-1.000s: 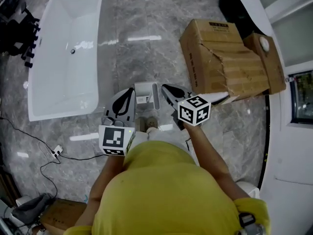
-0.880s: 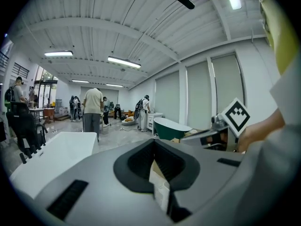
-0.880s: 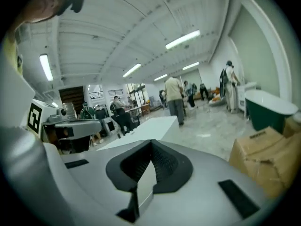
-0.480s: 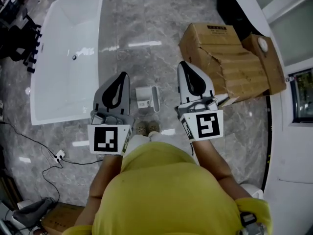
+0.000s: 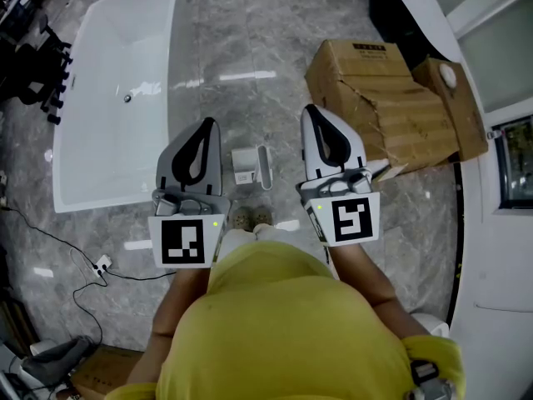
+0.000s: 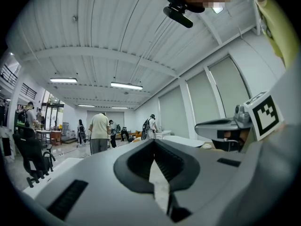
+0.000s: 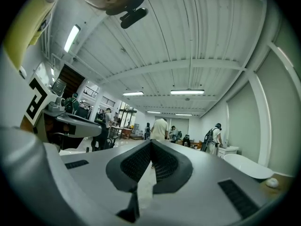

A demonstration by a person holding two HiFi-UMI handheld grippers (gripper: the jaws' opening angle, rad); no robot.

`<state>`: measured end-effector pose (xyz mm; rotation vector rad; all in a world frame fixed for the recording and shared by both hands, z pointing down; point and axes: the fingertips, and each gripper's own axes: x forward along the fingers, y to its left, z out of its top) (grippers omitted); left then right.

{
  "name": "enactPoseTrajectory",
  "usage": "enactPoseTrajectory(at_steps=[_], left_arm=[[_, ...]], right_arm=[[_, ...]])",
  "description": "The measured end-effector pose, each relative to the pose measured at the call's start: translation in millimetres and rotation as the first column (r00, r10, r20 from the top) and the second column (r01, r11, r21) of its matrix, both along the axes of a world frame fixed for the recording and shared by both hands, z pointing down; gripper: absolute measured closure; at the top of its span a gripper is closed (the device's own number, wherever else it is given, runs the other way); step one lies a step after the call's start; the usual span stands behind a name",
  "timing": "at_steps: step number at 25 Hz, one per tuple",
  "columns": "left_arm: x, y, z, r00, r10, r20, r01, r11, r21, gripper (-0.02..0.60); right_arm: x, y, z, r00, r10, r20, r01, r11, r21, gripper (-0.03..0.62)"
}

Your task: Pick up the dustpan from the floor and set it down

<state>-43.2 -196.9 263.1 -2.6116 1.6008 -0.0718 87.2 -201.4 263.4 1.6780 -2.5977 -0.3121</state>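
1. My left gripper [image 5: 208, 130] was closed with its jaws pressed tip to tip. Its own view showed nothing between them.
2. My right gripper [image 5: 311, 115] was closed as well, with the ribbed pads meeting at the tip and nothing caught in them.
3. Both tools pointed level toward 12 o'clock and ran side by side, well apart from each other.
4. The dustpan [image 5: 252, 165] lay on the grey marble floor [image 5: 250, 48], seen in the gap between the two grippers. It was at 12 o'clock from my shoes [image 5: 251, 217], and neither tool touched it.
5. A white bathtub [image 5: 117, 82] stood at 10 o'clock, beyond the left gripper.
6. A torn cardboard box [image 5: 383, 98] sat at 2 o'clock, near the right gripper in the head view.
7. A black cable [image 5: 50, 236] trailed over the floor at 8 o'clock.
8. In the right gripper view, several people [image 7: 161, 128] stood far off across the hall, under a ribbed white ceiling [image 7: 188, 41] with strip lights.
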Motion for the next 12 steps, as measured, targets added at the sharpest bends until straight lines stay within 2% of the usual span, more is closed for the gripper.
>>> enactPoseTrajectory(at_steps=[12], left_arm=[[4.1, 3.4, 1.5, 1.000, 0.004, -0.010, -0.004, 1.000, -0.009, 0.580]], right_arm=[[3.8, 3.1, 8.0, 1.000, 0.004, -0.002, -0.004, 1.000, -0.027, 0.583]])
